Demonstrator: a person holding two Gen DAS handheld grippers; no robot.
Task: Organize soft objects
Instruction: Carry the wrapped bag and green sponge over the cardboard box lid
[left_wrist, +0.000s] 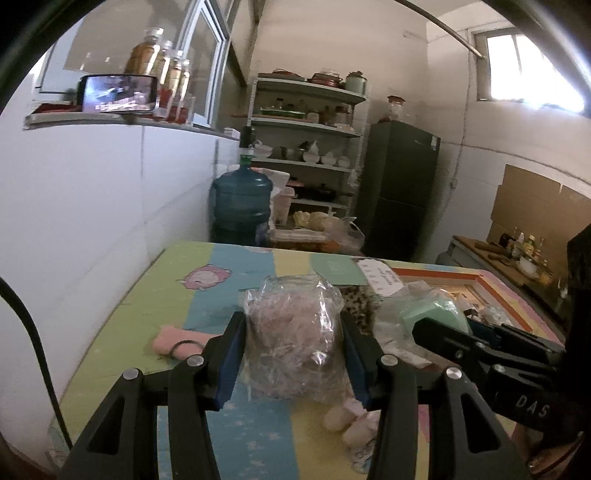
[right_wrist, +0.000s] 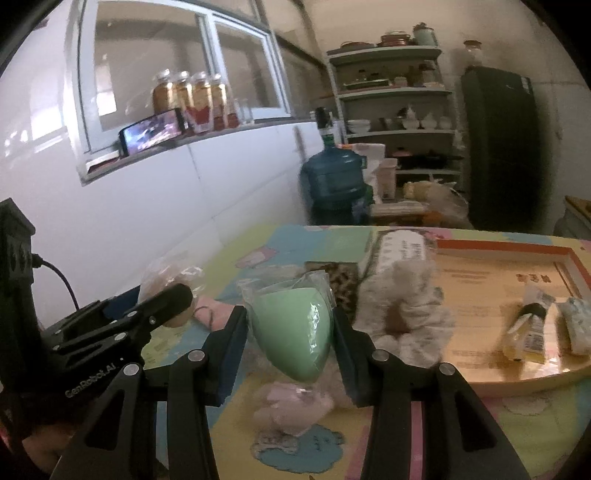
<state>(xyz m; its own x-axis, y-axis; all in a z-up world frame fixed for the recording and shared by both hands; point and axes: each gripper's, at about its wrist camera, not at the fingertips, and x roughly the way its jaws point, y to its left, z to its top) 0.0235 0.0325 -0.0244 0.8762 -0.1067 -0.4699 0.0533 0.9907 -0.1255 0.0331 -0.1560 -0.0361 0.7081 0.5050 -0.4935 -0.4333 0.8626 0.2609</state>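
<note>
My left gripper (left_wrist: 293, 339) is shut on a clear plastic bag of pinkish soft stuff (left_wrist: 291, 332), held above the colourful mat (left_wrist: 129, 321). My right gripper (right_wrist: 290, 339) is shut on a bagged mint-green soft piece (right_wrist: 295, 328), also lifted off the table. The right gripper (left_wrist: 436, 328) with its green piece (left_wrist: 432, 308) shows at the right of the left wrist view. The left gripper (right_wrist: 177, 295) and its bag (right_wrist: 166, 273) show at the left of the right wrist view. Below lie a pink plush (right_wrist: 291, 410) and a fluffy white item (right_wrist: 406, 317).
An orange-rimmed tray (right_wrist: 498, 254) at the right holds two small packets (right_wrist: 528, 328). A pink rolled cloth with a hair tie (left_wrist: 177, 345) lies at the left on the mat. A leopard-print piece (right_wrist: 340, 280) and a paper label (right_wrist: 402, 247) sit behind. A water jug (left_wrist: 242, 203) and shelves stand beyond the table.
</note>
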